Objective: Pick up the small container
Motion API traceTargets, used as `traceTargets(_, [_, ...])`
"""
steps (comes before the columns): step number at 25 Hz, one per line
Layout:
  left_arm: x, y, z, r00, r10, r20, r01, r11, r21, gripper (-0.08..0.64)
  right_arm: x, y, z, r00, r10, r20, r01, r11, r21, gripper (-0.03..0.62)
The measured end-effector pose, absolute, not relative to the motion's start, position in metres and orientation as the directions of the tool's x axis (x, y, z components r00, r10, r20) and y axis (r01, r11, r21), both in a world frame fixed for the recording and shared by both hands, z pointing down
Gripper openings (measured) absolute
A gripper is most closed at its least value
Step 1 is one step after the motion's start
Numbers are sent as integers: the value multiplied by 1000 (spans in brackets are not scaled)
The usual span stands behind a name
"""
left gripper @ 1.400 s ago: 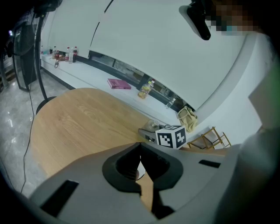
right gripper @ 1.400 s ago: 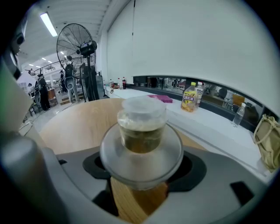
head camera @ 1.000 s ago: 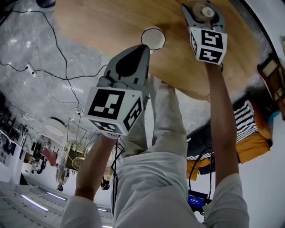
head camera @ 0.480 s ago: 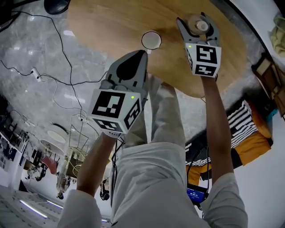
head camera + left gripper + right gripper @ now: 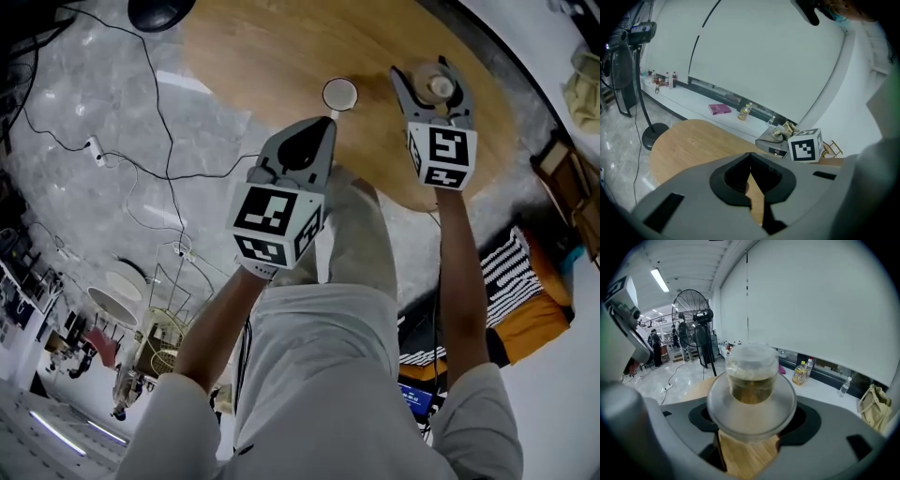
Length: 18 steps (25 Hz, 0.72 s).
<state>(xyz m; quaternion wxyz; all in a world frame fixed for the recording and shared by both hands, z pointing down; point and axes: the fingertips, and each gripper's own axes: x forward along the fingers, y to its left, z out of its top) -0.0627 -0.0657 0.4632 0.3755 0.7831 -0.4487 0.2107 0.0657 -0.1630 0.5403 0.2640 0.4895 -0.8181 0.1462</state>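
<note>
The small container (image 5: 434, 86) is a clear plastic pot with a wide lid rim, and something yellowish shows inside it. My right gripper (image 5: 430, 90) is shut on it over the far right part of the round wooden table (image 5: 262, 56). In the right gripper view the container (image 5: 751, 380) fills the space between the jaws of the right gripper (image 5: 751, 414), held upright. My left gripper (image 5: 325, 122) hangs by the table's near edge, shut with nothing in it. In the left gripper view its jaws meet at the tip of the left gripper (image 5: 750, 155).
A small white cup (image 5: 339, 94) stands on the table just beyond the left gripper. On the marble floor lie cables (image 5: 122, 159) and a black fan base (image 5: 159, 11). A wooden chair (image 5: 574, 178) and striped cloth (image 5: 511, 253) sit to the right. A standing fan (image 5: 693, 326) is behind.
The head view has swung, so table and both grippers sit further right and lower in the picture. The right gripper keeps its hold on the container. The left gripper stays shut.
</note>
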Motion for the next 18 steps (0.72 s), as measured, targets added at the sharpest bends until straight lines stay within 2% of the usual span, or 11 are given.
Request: traceTargets(18, [-60, -47, 368, 519, -627, 581, -854, -370, 364, 20, 77, -105, 435, -381, -741, 553, -884, 466, 16, 337])
